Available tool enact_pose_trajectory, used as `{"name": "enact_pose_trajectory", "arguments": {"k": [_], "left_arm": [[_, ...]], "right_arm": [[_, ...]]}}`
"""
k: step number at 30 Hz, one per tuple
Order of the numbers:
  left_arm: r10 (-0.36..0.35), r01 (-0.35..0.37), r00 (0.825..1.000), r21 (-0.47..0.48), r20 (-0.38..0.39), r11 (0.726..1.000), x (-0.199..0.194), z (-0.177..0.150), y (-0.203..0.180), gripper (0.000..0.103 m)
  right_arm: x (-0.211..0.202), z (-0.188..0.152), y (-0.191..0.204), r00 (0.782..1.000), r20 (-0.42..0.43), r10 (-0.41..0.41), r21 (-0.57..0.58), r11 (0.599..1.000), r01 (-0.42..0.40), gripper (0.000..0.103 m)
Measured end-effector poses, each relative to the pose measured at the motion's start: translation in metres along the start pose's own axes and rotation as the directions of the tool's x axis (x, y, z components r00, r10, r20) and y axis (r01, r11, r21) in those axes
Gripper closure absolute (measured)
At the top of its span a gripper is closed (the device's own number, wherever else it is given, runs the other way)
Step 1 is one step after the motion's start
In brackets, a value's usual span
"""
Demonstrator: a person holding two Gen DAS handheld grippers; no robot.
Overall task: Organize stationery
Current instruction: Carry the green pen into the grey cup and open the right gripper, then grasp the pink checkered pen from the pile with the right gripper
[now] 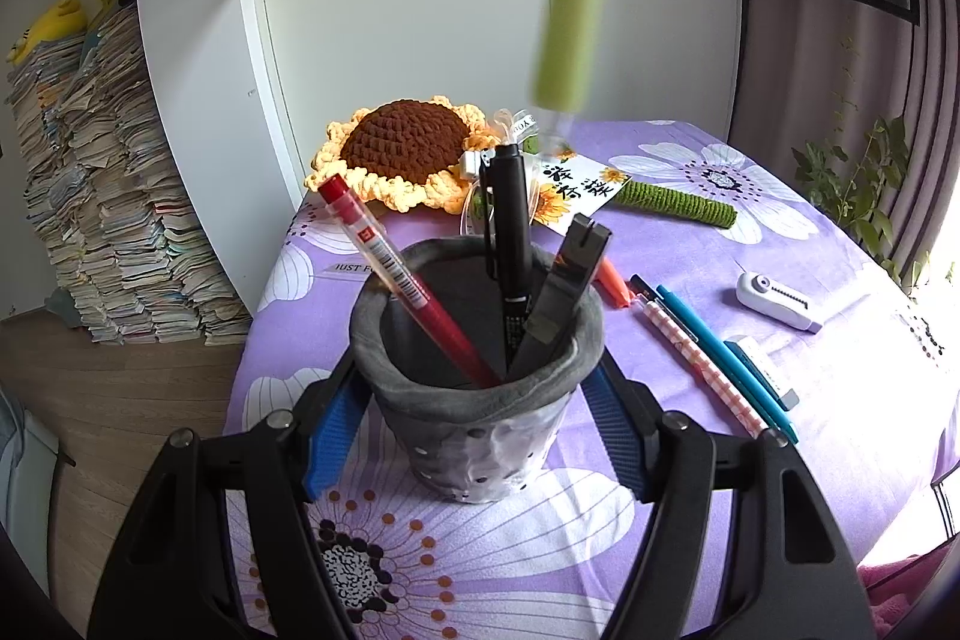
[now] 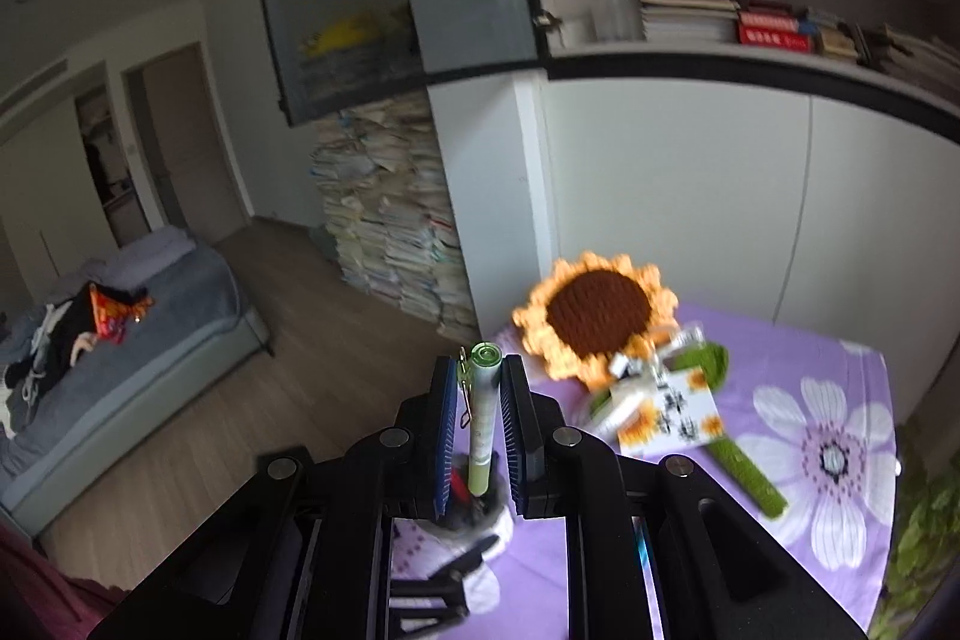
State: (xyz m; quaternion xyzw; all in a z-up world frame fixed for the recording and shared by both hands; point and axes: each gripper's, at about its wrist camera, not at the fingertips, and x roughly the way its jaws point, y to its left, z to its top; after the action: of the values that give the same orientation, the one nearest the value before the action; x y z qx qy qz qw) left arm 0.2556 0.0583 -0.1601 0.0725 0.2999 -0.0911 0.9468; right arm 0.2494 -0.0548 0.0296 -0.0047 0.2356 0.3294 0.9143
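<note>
So on my left side, the left gripper is wrapped around the grey pen holder, blue pads against both sides of it, bracing it on the purple tablecloth. It's already got a red pen, a black pen and a dark flat tool I can't identify. Over on the right, the right gripper has its jaws narrow, pinching the green pen upright, tip hanging above the holder's mouth. I'd say the trick here is to keep it vertical, aim for the gap between the pens, lower, then release. A checked pen and teal pen wait on the cloth.
</note>
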Motion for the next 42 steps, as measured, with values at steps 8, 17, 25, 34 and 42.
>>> {"name": "enact_pose_trajectory", "arguments": {"k": [8, 17, 25, 34, 42], "left_arm": [[0.002, -0.002, 1.0, 0.005, -0.001, 1.0, 0.0, -0.001, -0.002, 0.033], [0.001, -0.001, 1.0, 0.006, 0.002, 1.0, 0.0, -0.002, -0.002, 0.033], [0.001, -0.001, 1.0, 0.004, -0.002, 1.0, 0.002, -0.002, -0.002, 0.033], [-0.003, 0.003, 1.0, -0.001, -0.004, 1.0, 0.004, -0.001, -0.001, 0.033], [-0.004, 0.004, 1.0, -0.008, -0.003, 1.0, 0.003, -0.001, -0.002, 0.033]], "right_arm": [[0.054, -0.009, 0.014, 0.996, -0.079, 0.038, -0.055, 0.998, -0.043, 0.087], [0.09, -0.026, -0.005, 0.986, -0.164, 0.019, -0.025, 0.999, -0.024, 0.087], [0.112, -0.041, -0.004, 0.963, -0.26, 0.071, -0.009, 0.997, -0.076, 0.087], [0.093, -0.037, -0.017, 0.971, -0.223, 0.086, 0.061, 0.995, -0.074, 0.087], [0.064, -0.039, -0.065, 0.971, -0.227, -0.069, 0.144, 0.984, 0.104, 0.087]]}}
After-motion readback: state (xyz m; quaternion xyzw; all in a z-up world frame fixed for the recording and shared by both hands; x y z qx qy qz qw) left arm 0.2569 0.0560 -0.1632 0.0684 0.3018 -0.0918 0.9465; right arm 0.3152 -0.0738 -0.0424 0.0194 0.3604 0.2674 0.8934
